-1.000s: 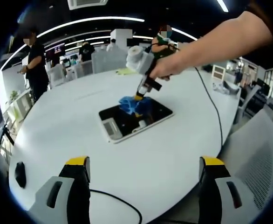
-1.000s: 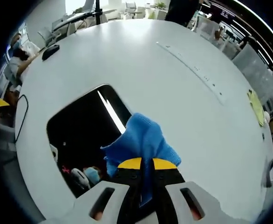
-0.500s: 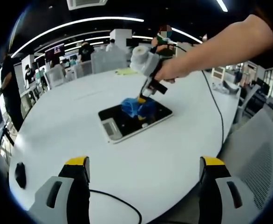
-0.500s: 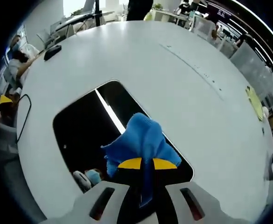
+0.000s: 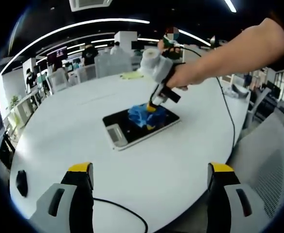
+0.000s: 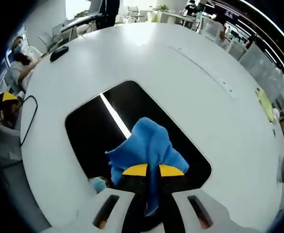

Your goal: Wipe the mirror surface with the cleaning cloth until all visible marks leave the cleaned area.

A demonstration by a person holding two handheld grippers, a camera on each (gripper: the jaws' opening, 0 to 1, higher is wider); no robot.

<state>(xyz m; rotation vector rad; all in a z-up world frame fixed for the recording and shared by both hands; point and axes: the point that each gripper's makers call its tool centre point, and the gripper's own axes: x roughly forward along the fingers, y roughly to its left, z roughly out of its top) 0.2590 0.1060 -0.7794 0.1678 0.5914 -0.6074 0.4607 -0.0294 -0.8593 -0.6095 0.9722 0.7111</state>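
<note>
One cloth [image 6: 147,145] on mirror [image 6: 88,131], mouse [image 5: 21,182] — seemingly

right tool [image 6: 148,170] and blue cloth [image 6: 147,145] shifted further across mirror [image 6: 103,131]

Bright, even office light from the ceiling strips [image 5: 88,22] arcing far above my left jaws washes the white table [image 5: 171,160] almost shadowless. Ahead of my right jaws, the mirror [image 6: 98,126] reads nearly black, carrying one thin white glare streak from a strip. I see the fisheye bend straight lines at both views' edges, where detail softens; distant figures are blurred.
</note>
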